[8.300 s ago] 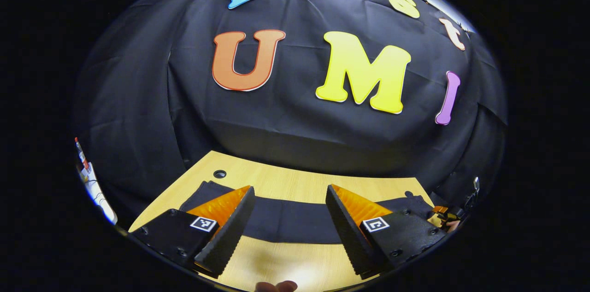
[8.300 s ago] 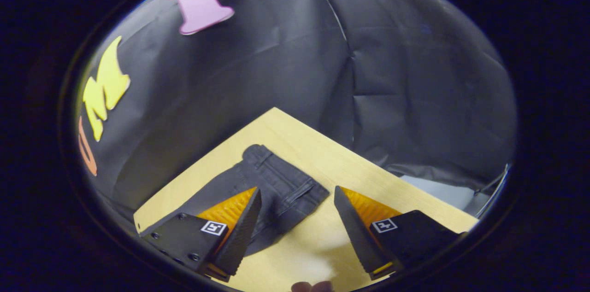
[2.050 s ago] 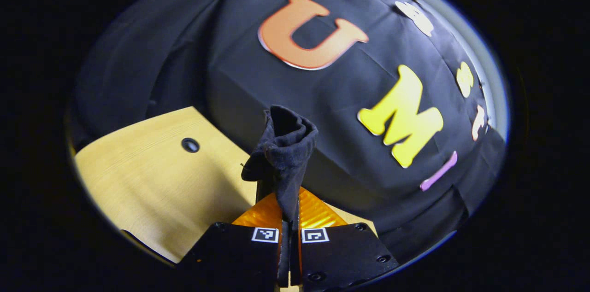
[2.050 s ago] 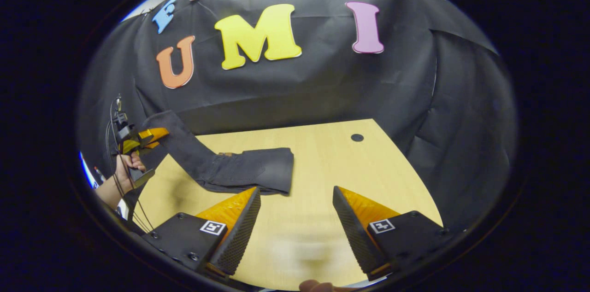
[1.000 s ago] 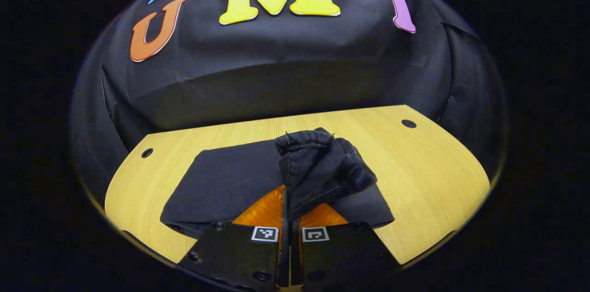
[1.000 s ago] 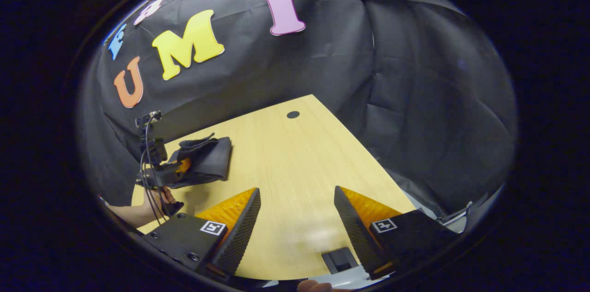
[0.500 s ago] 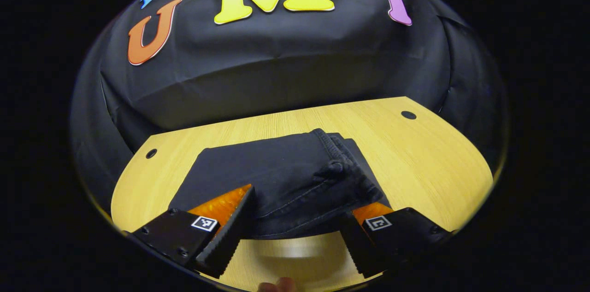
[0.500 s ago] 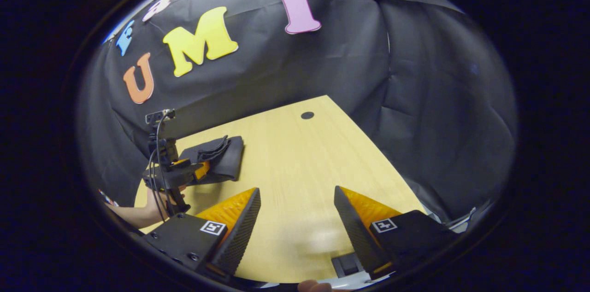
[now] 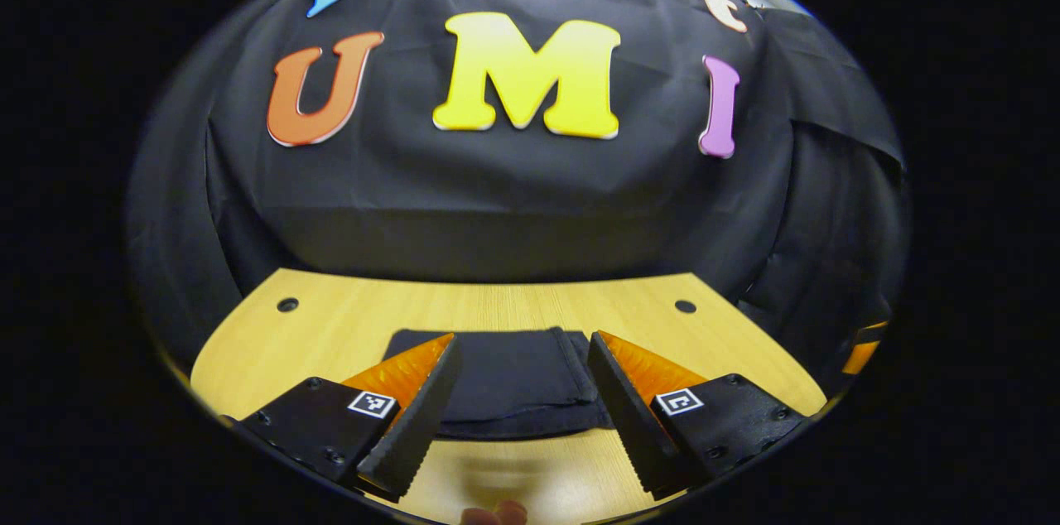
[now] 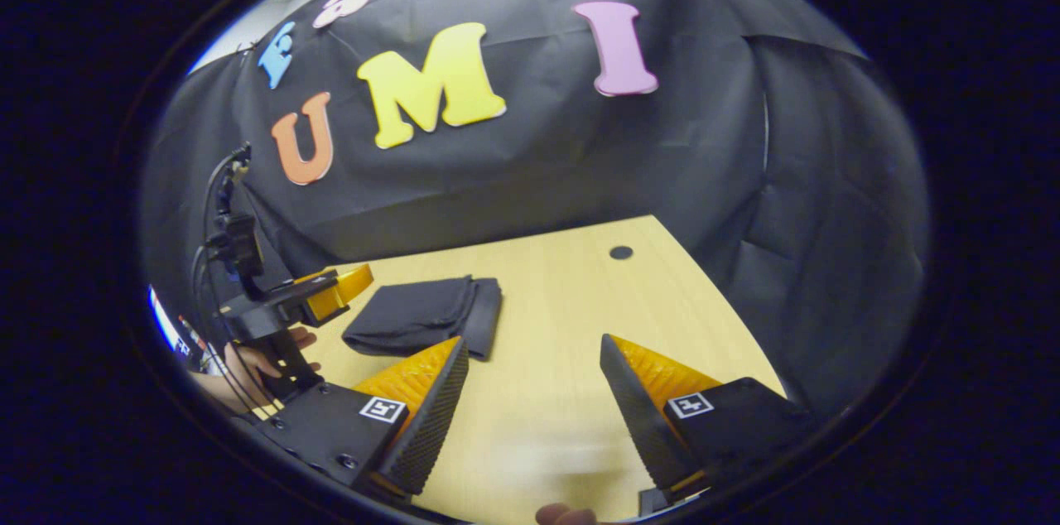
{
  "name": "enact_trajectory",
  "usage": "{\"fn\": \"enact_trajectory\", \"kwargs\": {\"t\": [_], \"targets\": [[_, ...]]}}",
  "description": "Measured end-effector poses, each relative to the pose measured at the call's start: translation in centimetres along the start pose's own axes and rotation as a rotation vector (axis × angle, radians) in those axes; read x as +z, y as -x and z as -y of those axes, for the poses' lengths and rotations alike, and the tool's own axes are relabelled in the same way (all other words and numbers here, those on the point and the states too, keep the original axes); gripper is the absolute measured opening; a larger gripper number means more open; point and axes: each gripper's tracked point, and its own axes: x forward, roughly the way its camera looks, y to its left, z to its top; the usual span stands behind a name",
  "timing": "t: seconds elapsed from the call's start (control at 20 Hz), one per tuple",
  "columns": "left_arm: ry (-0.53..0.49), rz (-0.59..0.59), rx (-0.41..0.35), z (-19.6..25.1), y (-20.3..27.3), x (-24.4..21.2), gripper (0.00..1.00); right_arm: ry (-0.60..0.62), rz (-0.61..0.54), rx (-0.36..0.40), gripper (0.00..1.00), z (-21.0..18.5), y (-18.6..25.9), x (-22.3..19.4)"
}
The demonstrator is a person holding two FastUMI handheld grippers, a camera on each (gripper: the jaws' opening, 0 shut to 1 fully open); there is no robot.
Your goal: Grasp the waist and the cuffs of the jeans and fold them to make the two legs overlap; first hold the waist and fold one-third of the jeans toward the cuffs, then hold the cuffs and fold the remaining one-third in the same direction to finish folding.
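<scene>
We see the folded jeans (image 9: 509, 380) at twelve o'clock of our left gripper (image 9: 517, 417), both it and our right gripper (image 10: 530, 413) spread apart, holding nothing.

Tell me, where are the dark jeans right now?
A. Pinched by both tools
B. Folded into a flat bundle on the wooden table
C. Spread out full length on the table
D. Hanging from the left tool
B: the dark jeans lie as a compact folded bundle on the light wooden table, while the left tool and the right tool both stand open and hold nothing.
</scene>
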Motion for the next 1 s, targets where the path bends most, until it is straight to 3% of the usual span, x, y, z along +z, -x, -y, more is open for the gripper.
{"fn": "enact_trajectory", "kwargs": {"t": [0.3,0.45,0.7,0.85,0.9,0.95,1.0], "targets": [[0.046,0.203,0.050,-6.5,7.7,10.8,0.98,0.093,0.163,0.075,0.98,-9.9,-0.4,6.9],[0.019,0.254,0.142,-10.3,11.8,13.5,0.97,0.122,0.216,0.091,0.98,-14.3,0.5,8.6],[0.039,0.294,0.216,-12.5,16.6,12.6,0.98,0.201,0.383,0.028,0.98,-18.0,3.3,10.6],[0.051,0.277,0.249,-13.1,18.1,10.6,0.98,0.227,0.406,0.037,0.98,-19.5,4.6,8.7],[0.053,0.274,0.248,-13.1,18.5,10.1,0.98,0.232,0.411,0.032,0.93,-19.6,4.9,8.3],[0.055,0.279,0.244,-13.2,19.0,9.7,0.98,0.242,0.414,0.028,0.97,-19.6,5.1,7.9],[0.048,0.294,0.249,-13.4,19.3,9.6,0.98,0.252,0.418,0.025,0.93,-19.8,5.3,7.7]]}}
